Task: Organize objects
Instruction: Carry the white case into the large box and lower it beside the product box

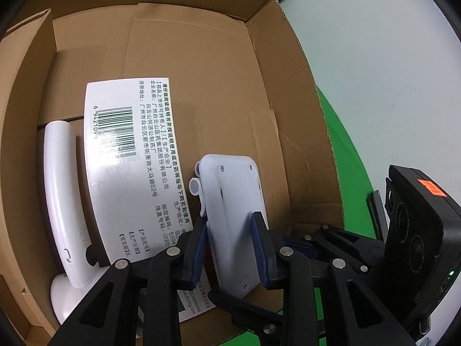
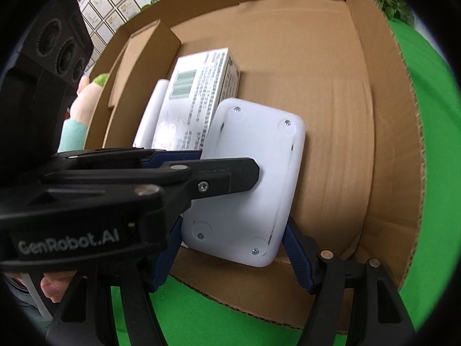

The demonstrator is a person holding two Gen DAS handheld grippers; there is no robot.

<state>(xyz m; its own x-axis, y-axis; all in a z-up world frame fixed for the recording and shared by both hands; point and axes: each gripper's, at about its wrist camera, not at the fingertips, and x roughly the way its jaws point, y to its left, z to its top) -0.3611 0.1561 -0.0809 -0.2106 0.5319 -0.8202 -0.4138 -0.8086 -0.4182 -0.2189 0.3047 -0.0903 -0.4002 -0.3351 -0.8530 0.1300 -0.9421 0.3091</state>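
While both claws clamp the same white plastic device [image 2: 253, 178], it hangs tilted above the floor of the open cardboard box [image 1: 219, 66]. The left claw [image 1: 232, 248] pinches its narrow thickness between blue pads; the right claw [image 2: 230, 250] spans its wider body, one pad on each long edge. Beyond it, a white carton [image 1: 129, 155] printed with a barcode lies against the box's left side, a white curved handle [image 1: 62, 190] beside it. The box stands on a green table [image 2: 432, 115].
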